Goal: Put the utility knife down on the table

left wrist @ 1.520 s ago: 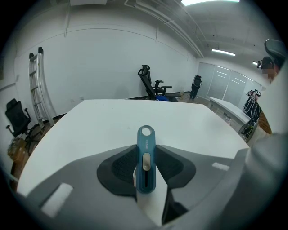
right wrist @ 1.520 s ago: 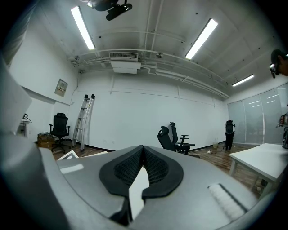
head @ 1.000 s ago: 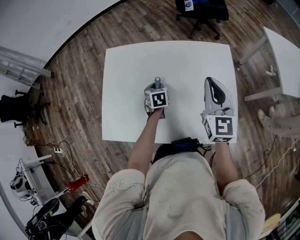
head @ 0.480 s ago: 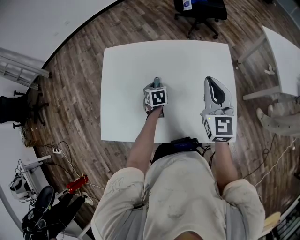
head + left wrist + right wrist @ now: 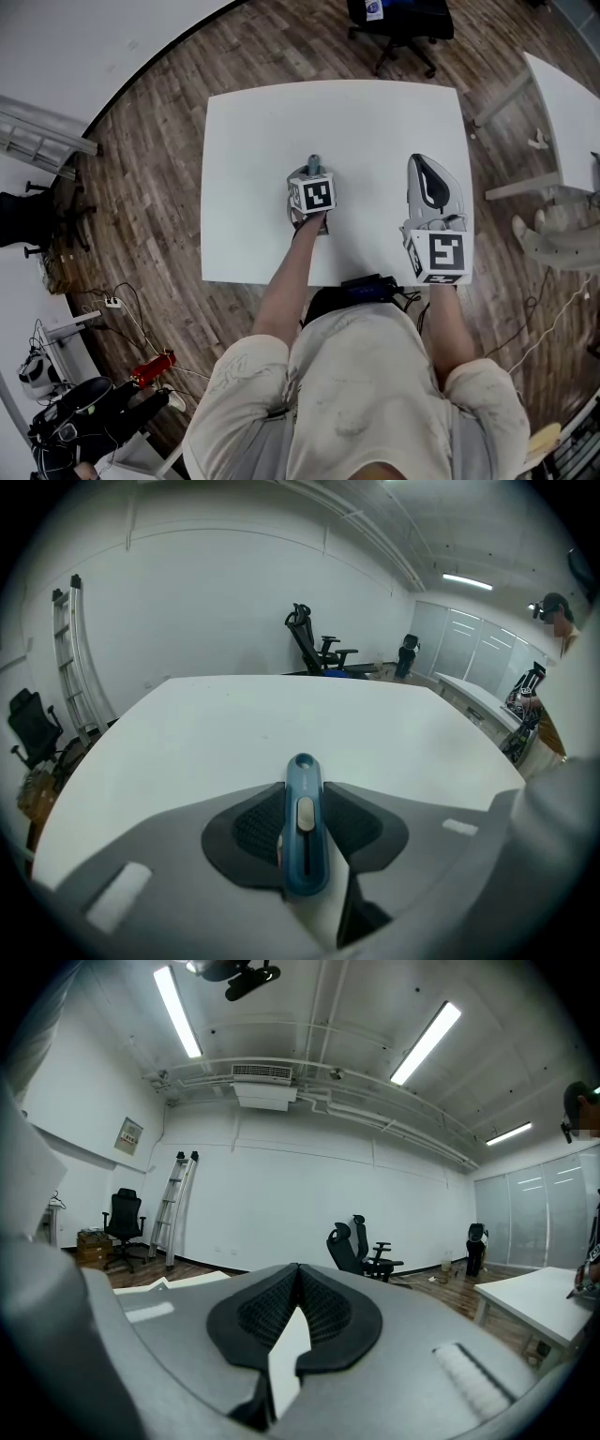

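Left tongs (image 5: 302, 797) clamp the knife (image 5: 305, 847), its end jutting out over the table (image 5: 281, 714); right tongs (image 5: 298, 1283), closed on nothing, sit at the table's right edge.

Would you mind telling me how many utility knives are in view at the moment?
1. The blue utility knife is clamped in the left gripper, over the white table. The right gripper is shut and empty; none looks hidden.

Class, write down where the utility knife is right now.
The utility knife is clamped between the fingers of the left gripper, low and central in the left gripper view, over the white table.
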Demonstrator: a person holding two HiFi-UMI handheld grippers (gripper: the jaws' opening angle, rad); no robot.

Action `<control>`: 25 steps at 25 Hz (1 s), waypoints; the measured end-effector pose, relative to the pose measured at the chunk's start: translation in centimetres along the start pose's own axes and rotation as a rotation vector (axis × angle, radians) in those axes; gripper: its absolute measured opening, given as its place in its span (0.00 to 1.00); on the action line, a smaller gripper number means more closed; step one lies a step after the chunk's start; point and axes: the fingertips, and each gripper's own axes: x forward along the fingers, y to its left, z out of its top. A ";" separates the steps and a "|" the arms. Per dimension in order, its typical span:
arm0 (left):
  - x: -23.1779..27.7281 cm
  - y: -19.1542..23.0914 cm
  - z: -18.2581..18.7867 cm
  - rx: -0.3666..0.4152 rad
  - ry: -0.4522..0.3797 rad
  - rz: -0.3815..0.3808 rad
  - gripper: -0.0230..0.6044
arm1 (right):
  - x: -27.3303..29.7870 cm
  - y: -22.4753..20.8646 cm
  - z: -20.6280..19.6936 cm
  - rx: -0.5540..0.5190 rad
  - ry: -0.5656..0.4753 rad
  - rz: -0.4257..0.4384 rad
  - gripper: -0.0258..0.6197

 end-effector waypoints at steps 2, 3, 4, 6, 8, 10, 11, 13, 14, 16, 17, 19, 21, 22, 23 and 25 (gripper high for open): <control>0.1 0.0 0.2 0.002 -0.005 0.000 0.27 | 0.1 0.0 0.0 0.000 -0.001 -0.001 0.05; 0.2 0.0 0.2 0.001 -0.007 0.000 0.27 | 0.1 0.0 0.0 0.000 -0.002 -0.001 0.05; 0.2 0.0 0.3 0.000 -0.009 -0.001 0.27 | 0.2 0.0 0.0 -0.001 -0.004 -0.002 0.05; 0.4 0.0 0.3 -0.002 -0.009 -0.002 0.27 | 0.2 0.0 0.0 -0.003 -0.006 -0.002 0.05; 0.4 0.1 0.4 -0.001 -0.011 0.003 0.28 | 0.2 0.0 0.1 -0.004 -0.007 -0.003 0.05; 0.4 0.2 0.4 -0.003 -0.017 0.008 0.28 | 0.3 -0.1 0.1 -0.004 -0.008 -0.004 0.05; 0.4 0.2 0.5 -0.005 -0.022 0.008 0.28 | 0.3 -0.1 0.1 -0.004 -0.008 -0.005 0.05; 0.5 0.2 0.5 -0.005 -0.028 0.007 0.28 | 0.2 -0.2 0.1 -0.004 -0.008 -0.007 0.05; 0.5 0.2 0.5 -0.005 -0.029 0.007 0.28 | 0.2 -0.2 0.0 -0.004 -0.008 -0.008 0.05; 0.6 0.1 0.5 -0.005 -0.028 0.005 0.30 | 0.2 -0.2 0.0 -0.005 -0.007 -0.008 0.05; 0.6 0.1 0.5 -0.004 -0.027 0.003 0.30 | 0.2 -0.2 0.0 -0.006 -0.008 -0.007 0.05; 0.6 -0.1 0.4 -0.001 -0.026 -0.003 0.34 | 0.2 -0.1 0.1 -0.006 -0.008 -0.005 0.05; 0.6 -0.2 0.4 0.000 -0.031 -0.007 0.35 | 0.2 -0.2 0.0 -0.006 -0.007 -0.005 0.05; 0.6 -0.3 0.4 -0.001 -0.033 -0.009 0.36 | 0.2 -0.2 0.1 -0.006 -0.007 -0.006 0.05; 0.5 -0.3 0.5 -0.002 -0.035 -0.010 0.36 | 0.2 -0.2 0.1 -0.007 -0.007 -0.006 0.05; 0.5 -0.3 0.5 -0.007 -0.037 -0.011 0.37 | 0.2 -0.2 0.1 -0.008 -0.008 -0.005 0.05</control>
